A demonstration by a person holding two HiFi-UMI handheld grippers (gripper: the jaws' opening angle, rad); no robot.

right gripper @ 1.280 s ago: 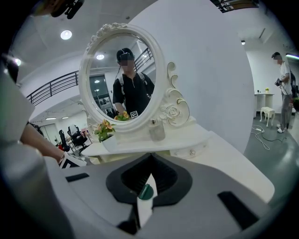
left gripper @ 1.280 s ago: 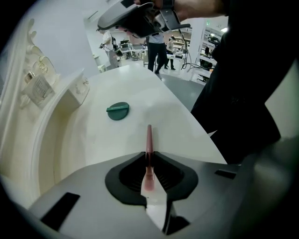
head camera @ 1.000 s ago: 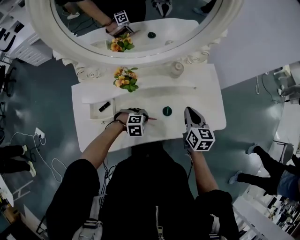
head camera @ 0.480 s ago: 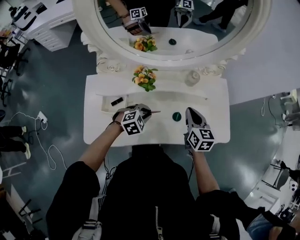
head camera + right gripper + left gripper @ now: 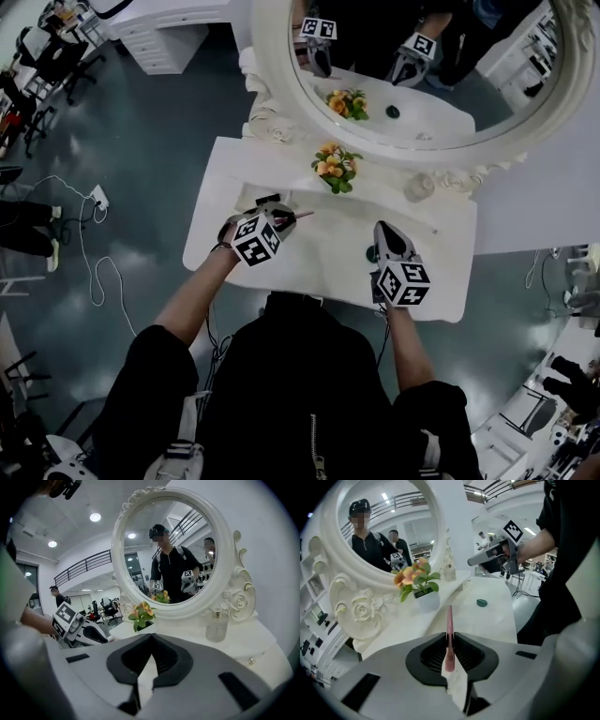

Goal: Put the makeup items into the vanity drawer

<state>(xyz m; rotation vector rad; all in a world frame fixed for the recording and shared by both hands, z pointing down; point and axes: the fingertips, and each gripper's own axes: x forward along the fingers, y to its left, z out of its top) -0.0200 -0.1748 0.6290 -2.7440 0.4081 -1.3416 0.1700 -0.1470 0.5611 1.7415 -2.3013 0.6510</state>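
Pink pencil (image 5: 449, 632), pinched in the left tool (image 5: 280, 218), hung just beside the open drawer (image 5: 251, 202); right tool (image 5: 150, 641) pressed together, empty.

Holds the left gripper (image 5: 286, 217) (image 5: 450, 637) tilted downward, fingers (image 5: 476, 656) pinched on a thin pink pencil (image 5: 449, 620), poking out beyond their tips. Carries the right gripper (image 5: 382, 228) (image 5: 151, 637) nearer level, fingers (image 5: 173, 660) closed together, nothing between. Stretches left forearm (image 5: 190, 302) and right forearm (image 5: 405, 347) forward, bare below black sleeves (image 5: 150, 375).
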